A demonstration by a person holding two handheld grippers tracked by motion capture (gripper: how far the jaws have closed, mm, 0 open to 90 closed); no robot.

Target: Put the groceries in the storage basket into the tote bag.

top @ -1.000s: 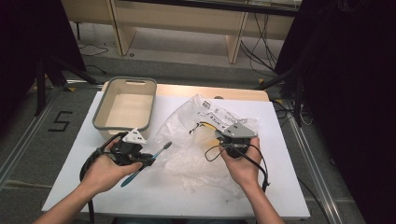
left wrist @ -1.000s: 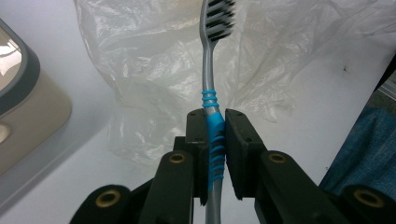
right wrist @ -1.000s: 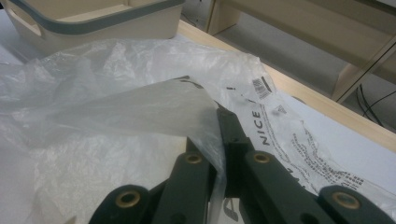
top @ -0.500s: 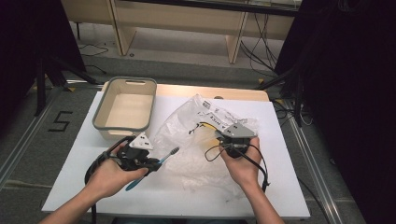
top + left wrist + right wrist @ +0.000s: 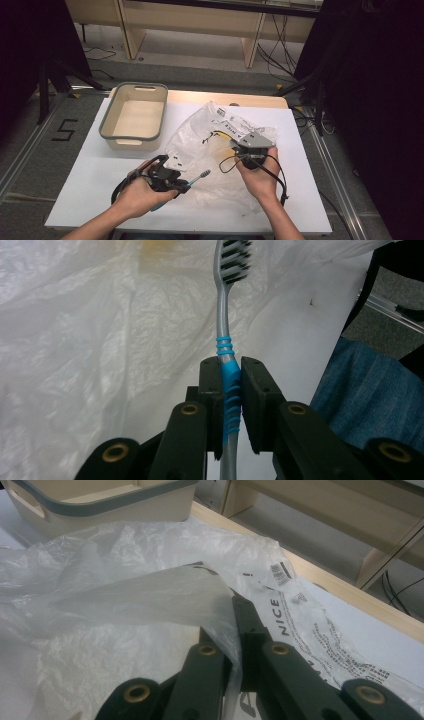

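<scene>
Table with a white top, seen from above the person's side. The left gripper, near the front edge left of centre, has its fingers closed on the blue grip of a toothbrush; the grey neck and bristled head point toward the middle of the table, over the near-left edge of a clear plastic bag. In the left gripper view the toothbrush stands upright between the two fingers, its head over the crumpled bag.

The right gripper, right of centre, has its fingers closed on a fold of the bag; in the right gripper view a flap of the film rises from between the fingers, and printed lettering and a barcode show on the bag. The bag lies spread across the middle of the table; something yellow shows through the film near its centre, but what it is cannot be told.

A beige bin with a grey rim stands at the far left corner, its inside bare, just beside the bag's left edge.
</scene>
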